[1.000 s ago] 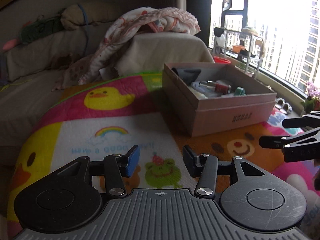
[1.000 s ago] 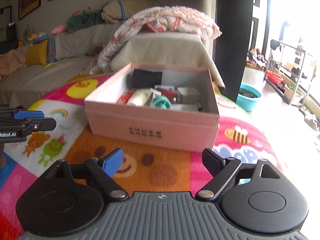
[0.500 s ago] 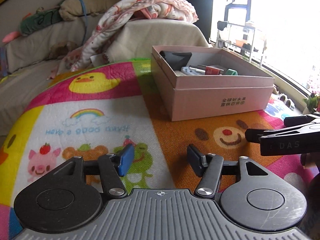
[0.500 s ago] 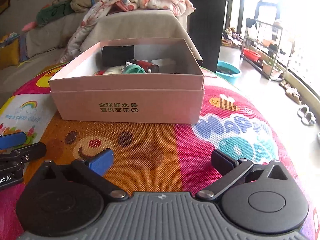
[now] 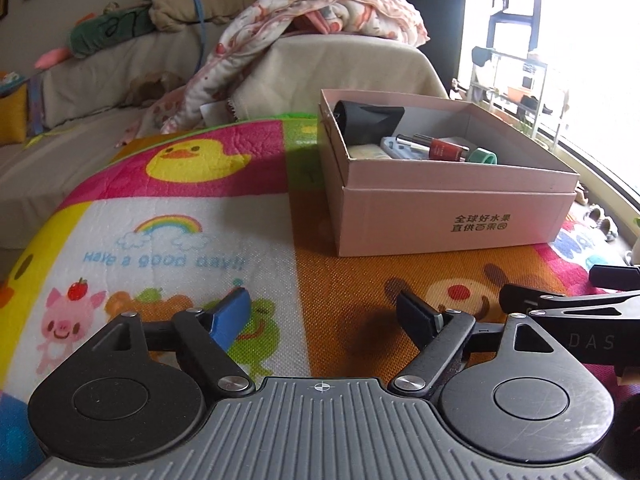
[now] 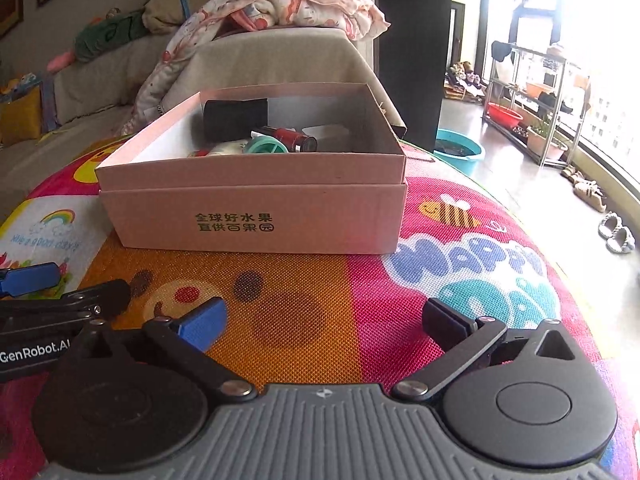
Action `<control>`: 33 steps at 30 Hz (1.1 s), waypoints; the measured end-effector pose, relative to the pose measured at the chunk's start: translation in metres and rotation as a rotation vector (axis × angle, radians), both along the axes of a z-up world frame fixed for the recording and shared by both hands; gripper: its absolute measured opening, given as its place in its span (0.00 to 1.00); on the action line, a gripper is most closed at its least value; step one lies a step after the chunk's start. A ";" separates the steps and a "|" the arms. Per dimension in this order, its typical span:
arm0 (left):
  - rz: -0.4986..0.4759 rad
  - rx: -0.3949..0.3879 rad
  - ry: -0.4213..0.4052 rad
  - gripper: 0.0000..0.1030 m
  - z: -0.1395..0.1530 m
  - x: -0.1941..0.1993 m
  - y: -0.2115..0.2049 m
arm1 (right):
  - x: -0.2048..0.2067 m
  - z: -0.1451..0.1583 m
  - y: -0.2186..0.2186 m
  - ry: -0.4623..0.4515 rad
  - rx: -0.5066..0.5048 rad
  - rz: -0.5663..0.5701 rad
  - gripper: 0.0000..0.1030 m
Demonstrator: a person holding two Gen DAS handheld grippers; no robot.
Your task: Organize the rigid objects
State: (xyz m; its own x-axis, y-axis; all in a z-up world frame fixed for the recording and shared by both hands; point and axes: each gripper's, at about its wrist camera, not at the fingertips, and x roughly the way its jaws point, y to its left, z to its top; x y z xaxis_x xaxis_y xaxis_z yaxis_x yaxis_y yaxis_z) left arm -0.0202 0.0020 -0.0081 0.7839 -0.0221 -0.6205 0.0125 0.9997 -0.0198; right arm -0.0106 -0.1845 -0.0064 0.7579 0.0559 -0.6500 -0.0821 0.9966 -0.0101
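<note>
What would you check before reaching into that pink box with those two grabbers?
1. Left gripper empty: ok. Its jaws are opening, nothing between them.
2. Right gripper empty and wide: ok.
3. Box open, no lid on top: ok.
4. Things in the box visible: ok. A red bottle, a green ring and a black item show; whatever lies lower is hidden by the front wall.
5. Mat between grippers and box free of obstacles: ok.
6. Grippers apart from each other: ok, though they sit side by side, so watch for a bump.
</note>
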 end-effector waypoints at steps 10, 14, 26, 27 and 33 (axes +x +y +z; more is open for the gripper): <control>0.018 0.014 -0.001 0.84 0.000 -0.001 -0.002 | 0.001 0.000 0.000 -0.002 -0.005 -0.004 1.00; 0.018 0.012 -0.002 0.84 0.000 -0.001 -0.001 | 0.001 -0.001 0.000 -0.004 -0.007 -0.006 1.00; 0.018 0.024 -0.003 0.84 0.000 -0.001 -0.002 | 0.001 -0.002 0.001 -0.008 -0.007 -0.006 1.00; 0.018 0.021 -0.003 0.84 0.000 -0.001 -0.002 | 0.001 -0.002 0.001 -0.008 -0.007 -0.006 1.00; 0.018 0.015 -0.003 0.84 -0.001 -0.001 -0.001 | 0.001 -0.002 0.001 -0.008 -0.007 -0.006 1.00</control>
State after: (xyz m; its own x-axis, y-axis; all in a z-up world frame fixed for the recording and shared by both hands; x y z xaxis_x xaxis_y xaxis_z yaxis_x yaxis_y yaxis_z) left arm -0.0208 0.0005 -0.0087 0.7862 0.0012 -0.6180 -0.0054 1.0000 -0.0048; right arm -0.0099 -0.1837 -0.0079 0.7633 0.0471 -0.6443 -0.0762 0.9969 -0.0174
